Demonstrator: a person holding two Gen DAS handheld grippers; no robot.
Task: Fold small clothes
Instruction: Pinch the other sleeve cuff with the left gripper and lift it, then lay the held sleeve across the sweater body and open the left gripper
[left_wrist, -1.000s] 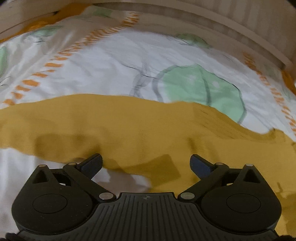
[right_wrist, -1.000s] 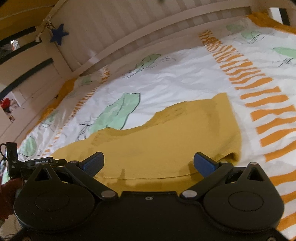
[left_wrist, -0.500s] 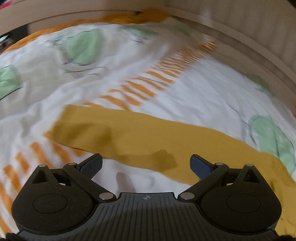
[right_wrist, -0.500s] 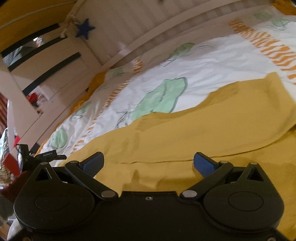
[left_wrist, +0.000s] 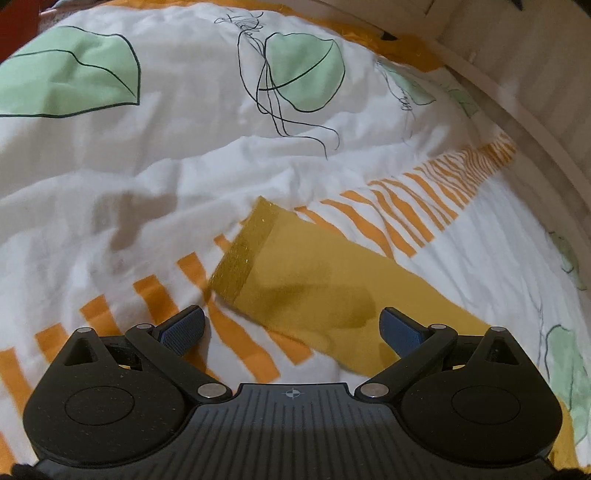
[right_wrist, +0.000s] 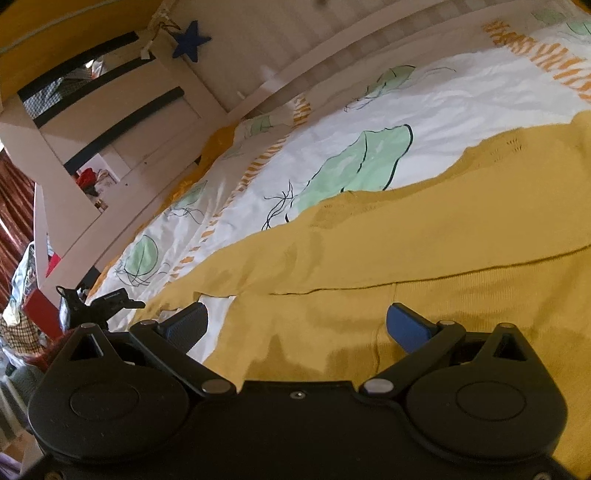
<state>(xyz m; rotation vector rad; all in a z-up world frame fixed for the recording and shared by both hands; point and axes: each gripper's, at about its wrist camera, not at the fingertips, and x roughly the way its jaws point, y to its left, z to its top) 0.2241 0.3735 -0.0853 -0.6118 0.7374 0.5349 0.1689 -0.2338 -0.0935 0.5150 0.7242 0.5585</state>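
A mustard-yellow knitted garment lies flat on a bed. In the left wrist view its long sleeve runs from the lower right to a ribbed cuff at the centre. My left gripper is open and empty, just above the sleeve behind the cuff. In the right wrist view the garment's body fills the right half, with a folded edge across it. My right gripper is open and empty, low over the garment's near part.
The bed cover is white with green leaves and orange stripes. A pale slatted bed rail runs along the far side, with a blue star hanging on it. The other gripper shows at the left, beyond it room clutter.
The left gripper has swung left along the garment, from its body to the sleeve and cuff. The right gripper has turned left and come lower over the garment. Both stay open.
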